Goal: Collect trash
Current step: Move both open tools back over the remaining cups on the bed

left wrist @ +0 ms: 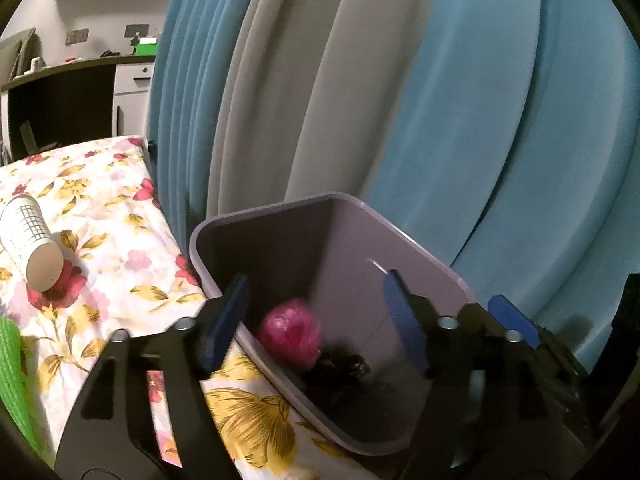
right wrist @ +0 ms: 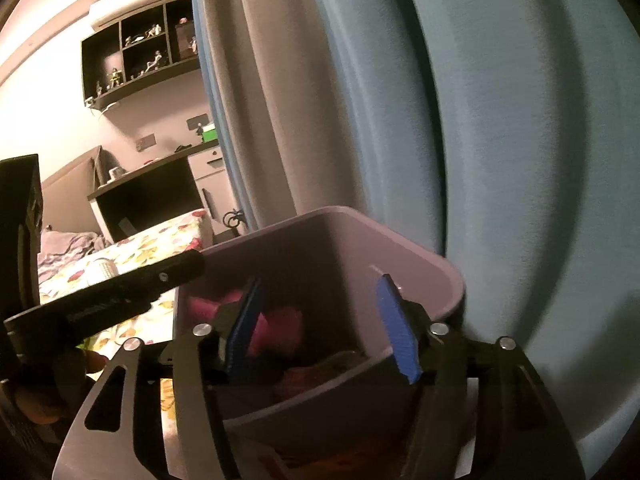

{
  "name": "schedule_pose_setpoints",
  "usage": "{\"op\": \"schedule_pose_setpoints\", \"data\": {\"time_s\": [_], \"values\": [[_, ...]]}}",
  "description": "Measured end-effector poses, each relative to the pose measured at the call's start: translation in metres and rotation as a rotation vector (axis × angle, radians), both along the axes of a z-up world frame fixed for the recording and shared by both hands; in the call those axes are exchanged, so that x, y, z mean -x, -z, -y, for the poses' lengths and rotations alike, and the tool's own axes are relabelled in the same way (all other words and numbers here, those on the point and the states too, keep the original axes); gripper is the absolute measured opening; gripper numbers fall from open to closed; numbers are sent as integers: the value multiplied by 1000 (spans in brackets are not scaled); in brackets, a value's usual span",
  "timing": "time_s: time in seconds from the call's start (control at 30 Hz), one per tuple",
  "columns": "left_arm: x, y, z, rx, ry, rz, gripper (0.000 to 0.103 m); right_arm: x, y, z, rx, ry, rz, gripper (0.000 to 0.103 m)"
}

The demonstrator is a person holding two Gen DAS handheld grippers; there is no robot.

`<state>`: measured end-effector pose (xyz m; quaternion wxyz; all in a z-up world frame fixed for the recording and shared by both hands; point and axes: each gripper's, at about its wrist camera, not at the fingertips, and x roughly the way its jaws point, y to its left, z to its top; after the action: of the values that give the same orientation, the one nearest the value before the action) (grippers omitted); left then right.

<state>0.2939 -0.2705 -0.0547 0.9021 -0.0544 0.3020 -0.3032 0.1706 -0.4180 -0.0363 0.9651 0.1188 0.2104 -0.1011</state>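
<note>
A grey-lilac trash bin (left wrist: 404, 276) stands at the edge of a bed (left wrist: 120, 232) with a floral cover, its far side close against blue and grey curtains (left wrist: 400, 80). Inside the bin lie a crumpled pink wad (left wrist: 290, 330) and, just beside it, some dark scraps (left wrist: 344, 364). Over the bin's open mouth, the left hand-held gripper (left wrist: 316, 320) has its blue pads spread apart, nothing pressed between them. The right hand-held gripper (right wrist: 320, 328) hangs over the bin too, jaws likewise apart and empty; in its view the left tool's black body crosses the bin's left rim. Left of the bin, a white paper cup (left wrist: 30, 240) with a grid print lies on its side on the bed. Beyond the bed, well away from the bin, stands a dark table (right wrist: 152, 184), with a wall shelf (right wrist: 136, 56) of small figures above.
</note>
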Motion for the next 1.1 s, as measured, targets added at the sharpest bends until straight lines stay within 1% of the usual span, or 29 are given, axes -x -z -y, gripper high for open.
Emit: {"op": "schedule_pose_setpoints", "data": {"time_s": [0.07, 0.13, 0.23, 0.37, 0.57, 0.7, 0.87, 1.0, 1.1], "values": [[3, -2, -5, 3, -14, 6, 78, 4, -1, 1, -7, 10, 4, 66], [6, -5, -11, -7, -42, 16, 82, 10, -3, 0, -10, 17, 11, 72], [16, -12, -26, -18, -101, 38, 88, 16, -7, -2, -12, 21, 23, 80], [36, -21, -51, -32, -192, 71, 94, 28, -12, -11, 0, 29, 37, 87], [70, -27, -87, -90, -303, 108, 95, 42, -17, -22, -7, 33, 48, 90], [92, -32, -118, -90, -365, 119, 95, 51, -20, -38, -8, -4, 42, 90], [124, -35, -161, -123, -475, 147, 95, 62, -25, -56, -26, -38, 62, 90], [136, -35, -196, -134, -548, 139, 95, 65, -30, -80, -29, -94, 72, 90], [150, -33, -231, -148, -622, 142, 95, 68, -33, -102, -16, -141, 78, 90]]}}
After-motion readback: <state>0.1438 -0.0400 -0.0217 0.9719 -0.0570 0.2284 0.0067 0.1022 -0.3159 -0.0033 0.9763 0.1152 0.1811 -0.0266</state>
